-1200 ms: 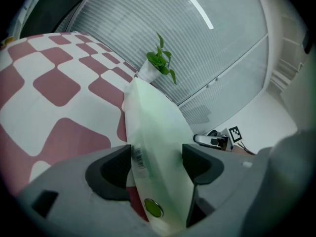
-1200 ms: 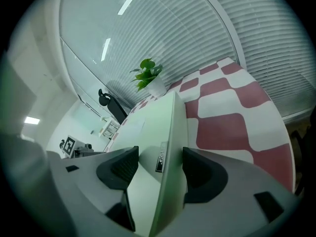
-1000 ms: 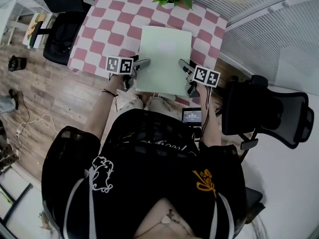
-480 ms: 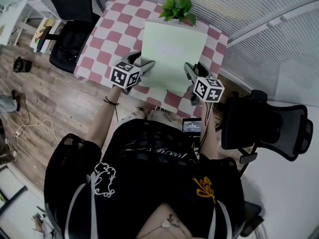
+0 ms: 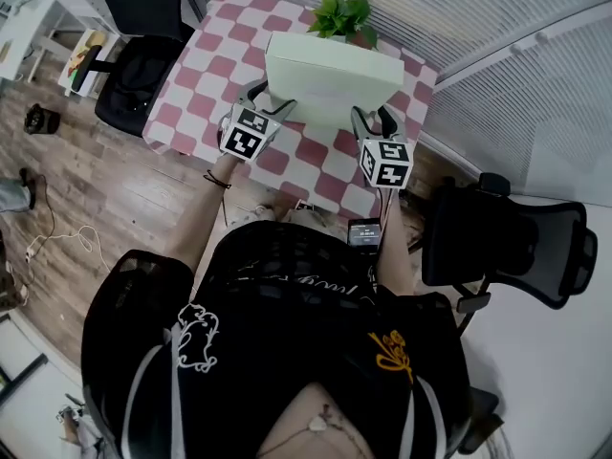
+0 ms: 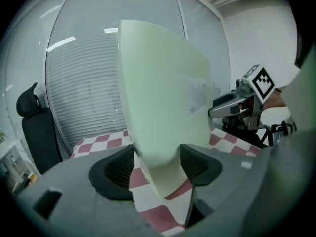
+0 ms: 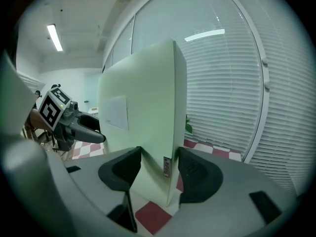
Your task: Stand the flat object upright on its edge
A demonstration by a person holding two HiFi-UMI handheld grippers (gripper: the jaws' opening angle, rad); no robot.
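I am holding the green box upright over the checkered table, with my left gripper and right gripper clamping its 2 ends. The left jaws have just been closing tighter on it. Next, I am thinking it needs lowering squarely, then a gentle release.

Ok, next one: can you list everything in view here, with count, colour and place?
flat box: one, pale green, tipped up over the table, held at both sides
table: one, red-and-white checked, top centre
potted plant: one, green, at the table's far edge behind the box
office chairs: two, black, one left of the table, one at the right
small screen: one, dark, by the table's near edge
floor: wood, at the left
shirt: one, black with prints, bottom of the head view
left gripper: grey, jaws have just been closing, pads on the box
right gripper: grey, shut on the box's other side
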